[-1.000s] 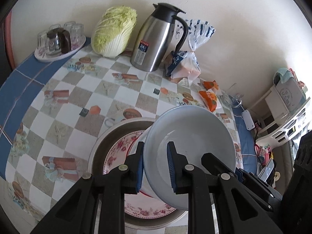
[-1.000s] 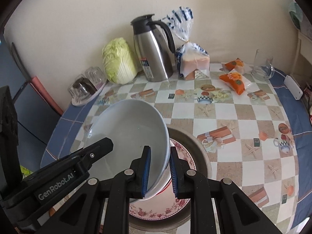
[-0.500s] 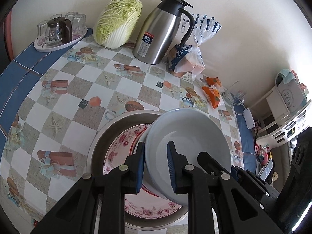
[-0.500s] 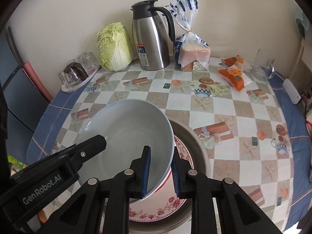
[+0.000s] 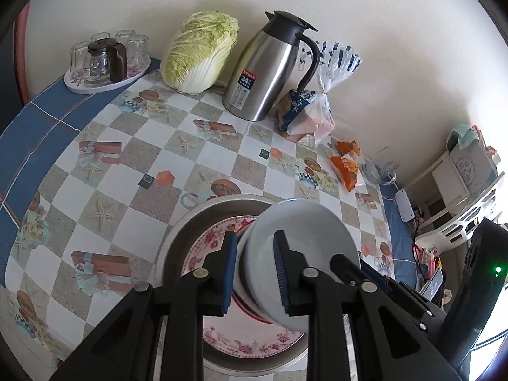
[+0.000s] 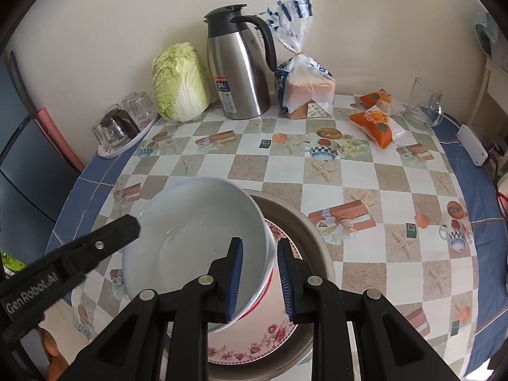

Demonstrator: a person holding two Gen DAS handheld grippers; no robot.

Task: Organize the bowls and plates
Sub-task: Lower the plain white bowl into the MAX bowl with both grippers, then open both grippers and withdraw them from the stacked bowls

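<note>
I have both tongs on one white bowl [image 6: 197,241]: the left gripper [image 5: 255,273] and the right gripper [image 6: 258,277] each pinch opposite rims, so it stays level over the flowered plate [image 6: 254,346] inside the metal basin [image 6: 312,238].

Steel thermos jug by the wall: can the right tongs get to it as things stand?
Probably not: the right tongs are closed on the pale grey bowl, though bare checkered tablecloth leads to the steel thermos jug.
</note>
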